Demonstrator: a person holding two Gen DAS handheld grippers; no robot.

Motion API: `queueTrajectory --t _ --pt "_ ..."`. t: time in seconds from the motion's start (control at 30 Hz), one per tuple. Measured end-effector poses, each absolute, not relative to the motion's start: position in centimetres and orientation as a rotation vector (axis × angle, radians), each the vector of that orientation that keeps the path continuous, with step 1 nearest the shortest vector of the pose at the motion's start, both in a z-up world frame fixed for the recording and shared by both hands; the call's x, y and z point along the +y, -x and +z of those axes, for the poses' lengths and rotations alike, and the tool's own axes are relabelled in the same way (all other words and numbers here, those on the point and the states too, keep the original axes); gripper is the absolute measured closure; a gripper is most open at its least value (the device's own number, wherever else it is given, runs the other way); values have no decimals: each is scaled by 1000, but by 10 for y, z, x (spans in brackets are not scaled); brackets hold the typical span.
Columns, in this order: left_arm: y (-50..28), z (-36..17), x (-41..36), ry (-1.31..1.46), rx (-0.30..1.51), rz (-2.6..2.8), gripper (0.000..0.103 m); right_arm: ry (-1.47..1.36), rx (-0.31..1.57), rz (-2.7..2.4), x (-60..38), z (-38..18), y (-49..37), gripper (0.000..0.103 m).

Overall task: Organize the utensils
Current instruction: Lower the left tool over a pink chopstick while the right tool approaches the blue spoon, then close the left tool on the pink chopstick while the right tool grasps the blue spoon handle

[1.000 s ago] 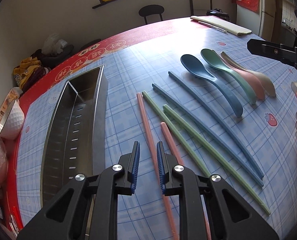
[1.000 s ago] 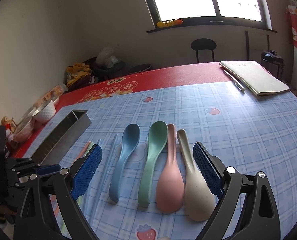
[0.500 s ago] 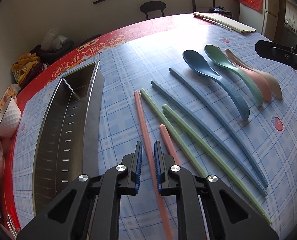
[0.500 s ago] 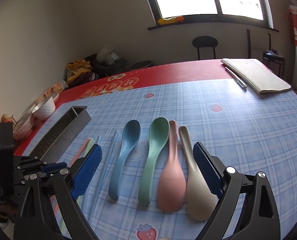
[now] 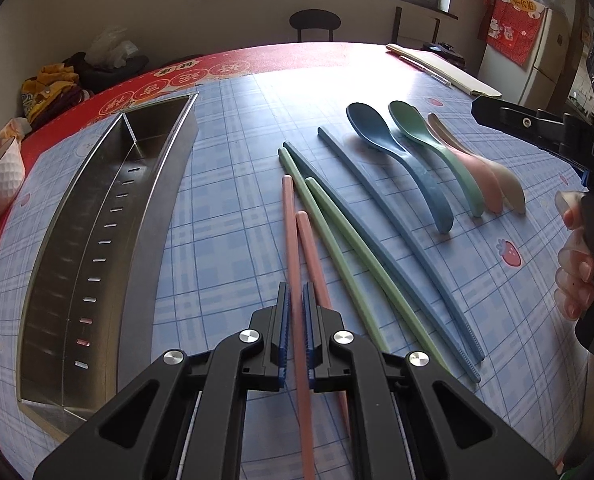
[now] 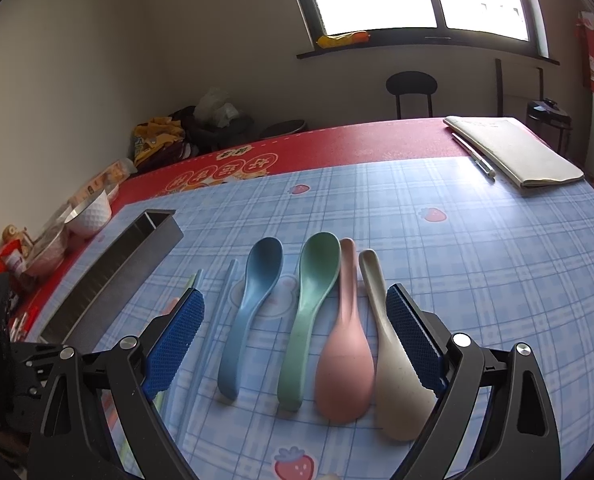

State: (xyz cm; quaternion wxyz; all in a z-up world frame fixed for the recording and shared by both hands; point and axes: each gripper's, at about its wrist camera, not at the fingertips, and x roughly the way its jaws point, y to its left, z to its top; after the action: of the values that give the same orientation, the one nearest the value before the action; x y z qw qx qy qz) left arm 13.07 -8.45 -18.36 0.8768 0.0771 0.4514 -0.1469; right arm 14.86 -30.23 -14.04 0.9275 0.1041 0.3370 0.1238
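My left gripper is shut on a pink chopstick, which runs out ahead between the blue pads. A second pink chopstick lies just to its right. Beyond it lie two green chopsticks and two blue chopsticks. Further right, a blue spoon, green spoon, pink spoon and beige spoon lie side by side. My right gripper hangs open over those spoons, above the green spoon and pink spoon, touching none.
A long steel tray with a divider lies left of the chopsticks. White bowls and packets crowd the table's left edge. A notebook with a pen lies at the far right. A hand holds the right gripper's handle.
The left gripper's jaws have closed onto the pink chopstick that lay between them, and that hand has rolled a little. The right gripper has stayed where it was.
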Motion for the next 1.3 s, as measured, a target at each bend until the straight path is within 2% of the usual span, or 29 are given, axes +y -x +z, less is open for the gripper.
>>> queueTrajectory --t 0.57,0.63,0.67,0.73,0.8,0.83,0.9,1.17,1.3 --pt "-123 -186 -86 -179 865 -292 96 -241 707 309 -298 -147 -151 14" --pt "-125 -186 -83 -161 868 -299 96 -277 741 353 -296 -151 -154 24" --pt "-125 -186 -81 -150 870 -301 96 -277 751 368 -293 -152 -154 33" --pt "-127 -186 -78 -127 874 -309 96 -256 752 367 -288 -153 -154 37" --pt "-128 -186 -76 -110 877 -317 96 -273 760 384 -284 -154 -155 53" --pt "-129 -186 -74 -102 878 -321 96 -291 768 400 -282 -155 -156 56" --pt "-129 -186 -72 -89 880 -326 96 -287 784 422 -274 -156 -158 67" --pt "-131 -187 -66 -38 888 -347 96 -305 906 328 -264 -178 -174 73" --pt "-130 -187 -67 -37 888 -348 96 -384 953 364 -270 -185 -180 83"
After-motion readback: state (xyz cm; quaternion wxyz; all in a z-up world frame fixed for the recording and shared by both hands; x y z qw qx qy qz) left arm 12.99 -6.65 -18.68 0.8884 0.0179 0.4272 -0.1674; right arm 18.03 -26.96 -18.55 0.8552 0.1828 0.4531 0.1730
